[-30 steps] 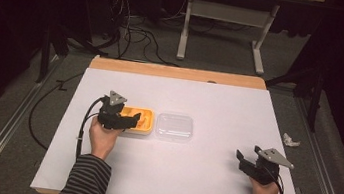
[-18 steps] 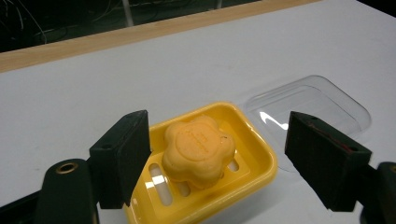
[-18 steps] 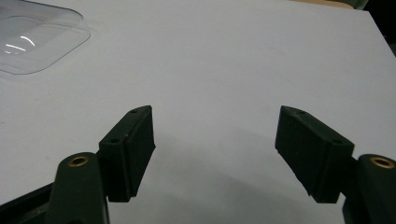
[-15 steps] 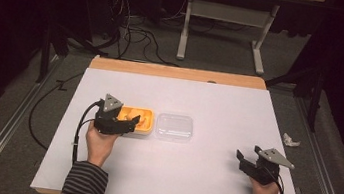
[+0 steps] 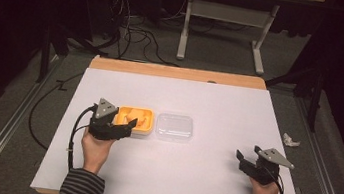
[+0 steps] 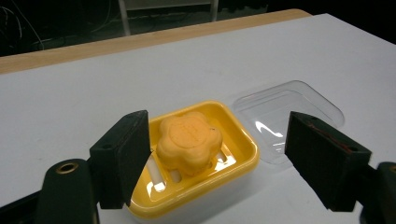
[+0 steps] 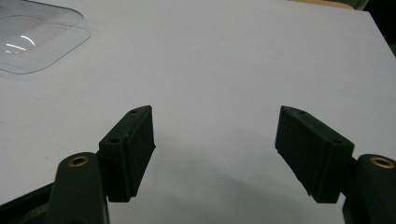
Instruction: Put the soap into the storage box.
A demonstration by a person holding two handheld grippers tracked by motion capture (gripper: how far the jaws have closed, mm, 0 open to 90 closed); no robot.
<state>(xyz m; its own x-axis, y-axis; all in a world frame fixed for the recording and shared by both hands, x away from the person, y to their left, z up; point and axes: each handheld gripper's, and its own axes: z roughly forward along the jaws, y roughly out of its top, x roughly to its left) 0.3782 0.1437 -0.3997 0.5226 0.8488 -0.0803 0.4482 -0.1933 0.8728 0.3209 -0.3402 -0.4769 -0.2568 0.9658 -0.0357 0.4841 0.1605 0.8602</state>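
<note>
- Soap (image 6: pixel 189 138), orange and flower-shaped, lies inside the yellow dish (image 6: pixel 233 168) on the white counter (image 5: pixel 218 113), left of centre.
- Left tool (image 5: pixel 124 127): jaws spread wide, gripping nothing, one to each side of the dish's near end.
- Right tool (image 5: pixel 242 159): jaws wide, empty, over bare counter at the near right.
- Clear lid (image 5: pixel 174 126) lies just beside the dish, to its right.
- Crumpled white scrap (image 5: pixel 291 140) lies off the counter's right edge.

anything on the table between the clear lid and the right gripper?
Nothing. In the high view the white table is bare between the clear lid and the right gripper; the right gripper view shows the same bare stretch.
</note>
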